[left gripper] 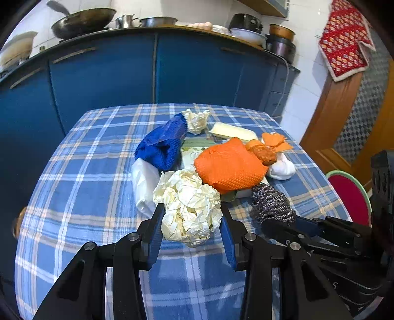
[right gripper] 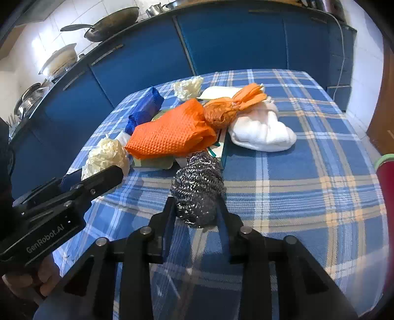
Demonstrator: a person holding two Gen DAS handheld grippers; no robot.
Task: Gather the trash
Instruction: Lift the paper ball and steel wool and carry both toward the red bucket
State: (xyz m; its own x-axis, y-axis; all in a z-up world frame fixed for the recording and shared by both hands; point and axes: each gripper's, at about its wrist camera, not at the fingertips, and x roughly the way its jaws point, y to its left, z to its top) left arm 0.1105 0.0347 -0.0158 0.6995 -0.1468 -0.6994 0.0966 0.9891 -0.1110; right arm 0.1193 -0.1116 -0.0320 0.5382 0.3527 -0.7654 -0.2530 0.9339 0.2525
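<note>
while my left gripper (left gripper: 192, 221) sits low over the blue plaid tablecloth (left gripper: 81, 177), its two fingers are squeezed in on a big crumpled cream paper ball (left gripper: 190, 209), pads pressed against both sides of it, so that one's properly clamped. my right gripper (right gripper: 197, 204) is doing the same kind of thing with the steel wool scrubber (right gripper: 198, 188), the fingers hugging it left and right with the scrubber sitting on the cloth between them, looks like a real grip to me. from the right camera i can see my left tool coming in from the left edge with my hand (right gripper: 37, 283) wrapped under it. the rest of the junk is piled just beyond: an orange waffle cloth (right gripper: 172, 135) draped over a flat box or booklet (right gripper: 216, 147), a knotted orange plastic bag (right gripper: 224, 112) touching its far end, a white rolled-up sock (right gripper: 263, 133) right beside that, a blue knitted thing (left gripper: 162, 142) on the left side of the pile, a clear plastic bag (left gripper: 142, 184) lying next to my paper ball, a second smaller paper wad (left gripper: 197, 119) at the far edge, and a pale yellow block (left gripper: 232, 131) near it. behind the table there are blue cabinets (left gripper: 106, 73) with a wok (left gripper: 83, 21) on the counter, and a red round thing with a green rim (left gripper: 349, 194) sits off the table's right side.
</note>
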